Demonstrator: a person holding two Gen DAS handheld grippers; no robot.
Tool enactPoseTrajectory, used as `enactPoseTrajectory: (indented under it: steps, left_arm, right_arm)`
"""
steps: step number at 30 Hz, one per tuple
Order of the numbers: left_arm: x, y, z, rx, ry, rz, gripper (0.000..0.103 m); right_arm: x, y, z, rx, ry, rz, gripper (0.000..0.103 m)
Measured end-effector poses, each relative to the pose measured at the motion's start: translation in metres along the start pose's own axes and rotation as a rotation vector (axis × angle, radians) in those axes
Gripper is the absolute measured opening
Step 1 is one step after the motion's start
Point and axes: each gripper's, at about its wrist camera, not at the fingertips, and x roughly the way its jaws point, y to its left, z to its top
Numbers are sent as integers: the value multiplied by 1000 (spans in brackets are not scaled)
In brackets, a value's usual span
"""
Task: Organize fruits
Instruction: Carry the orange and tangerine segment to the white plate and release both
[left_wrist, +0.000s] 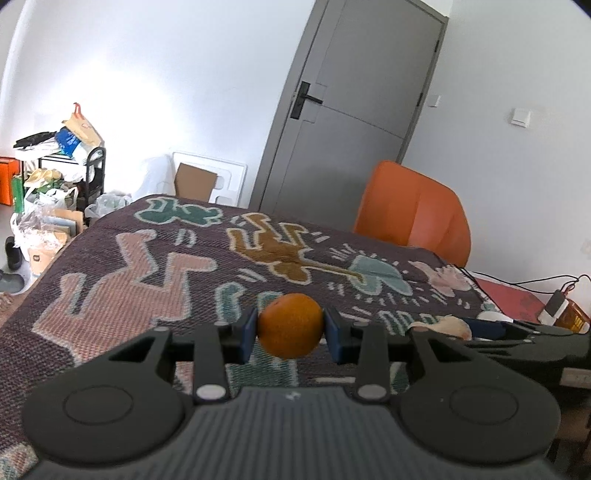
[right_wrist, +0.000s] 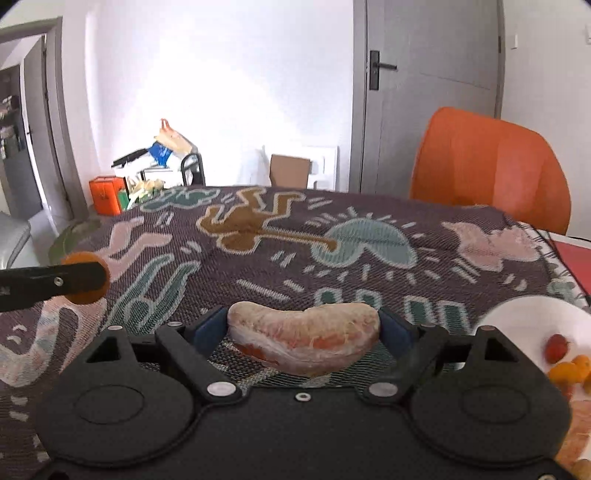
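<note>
Left gripper (left_wrist: 290, 328): blue-padded fingers (left_wrist: 248, 334) clamp a small round orange fruit (left_wrist: 290, 325) with matte, dimpled skin, held above the woven, figure-patterned cloth (left_wrist: 155, 280) covering the worktop. Right gripper (right_wrist: 303, 332): fingers (right_wrist: 394, 330) press on both ends of a curved, peeled pomelo segment (right_wrist: 303, 338), pale membrane over pink-orange flesh, above the same cloth. A white bowl (right_wrist: 532, 321) at right, cut off by the frame edge and partly hidden by the gripper body, holds blurred red and orange fruits (right_wrist: 565, 363). An orange chair (right_wrist: 491, 166) stands behind. No legible writing.
</note>
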Motion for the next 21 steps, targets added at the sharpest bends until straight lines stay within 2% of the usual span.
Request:
enactPoseTrajectory:
  steps: [4, 21]
  left_arm:
    - [0, -15, 0, 18, -4, -25, 37]
    - [14, -88, -14, 85, 27, -140, 37]
  right_arm:
    - [-16, -17, 0, 52, -27, 11, 84]
    - [-71, -89, -26, 125, -80, -120, 84]
